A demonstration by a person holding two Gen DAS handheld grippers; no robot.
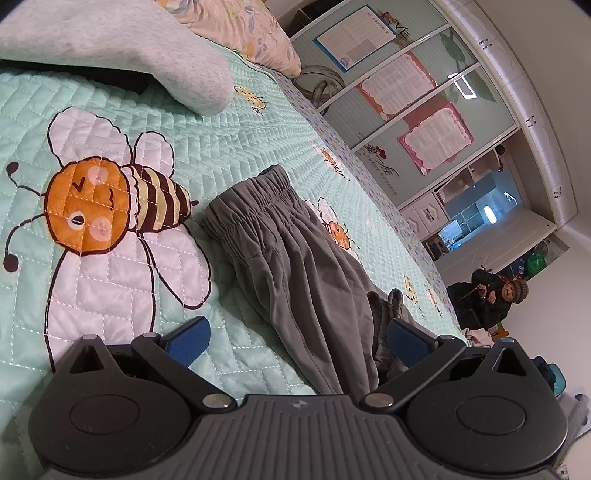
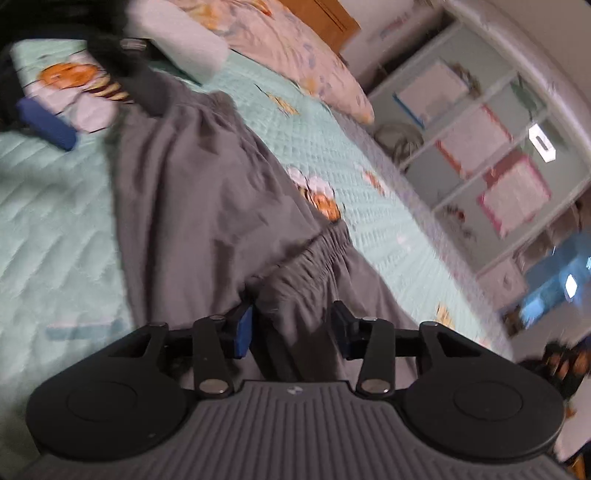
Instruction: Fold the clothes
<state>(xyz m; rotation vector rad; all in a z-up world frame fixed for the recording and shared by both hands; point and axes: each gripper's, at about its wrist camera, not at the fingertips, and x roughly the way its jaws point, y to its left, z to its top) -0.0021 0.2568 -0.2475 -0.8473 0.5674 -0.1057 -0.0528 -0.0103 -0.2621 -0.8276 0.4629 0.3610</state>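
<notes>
Right gripper (image 2: 291, 326): jaws partly closed around trousers (image 2: 207, 206) waistband | left gripper (image 1: 295, 341): spread, straddling leg end | trousers lie lengthwise mid-quilt (image 1: 236, 122), waistband far from left.

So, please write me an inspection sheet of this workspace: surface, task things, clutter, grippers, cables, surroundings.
Surface: mint quilted bedspread with bee prints.
Task things: grey trousers lying crumpled, elastic waistband visible.
Clutter: grey cushion, floral pillow.
Grippers: left gripper open over the trousers; right gripper has trouser fabric between its fingers, grip unclear, view blurred.
Cables: nothing seen.
Surroundings: wardrobe doors with posters; seated person.
</notes>
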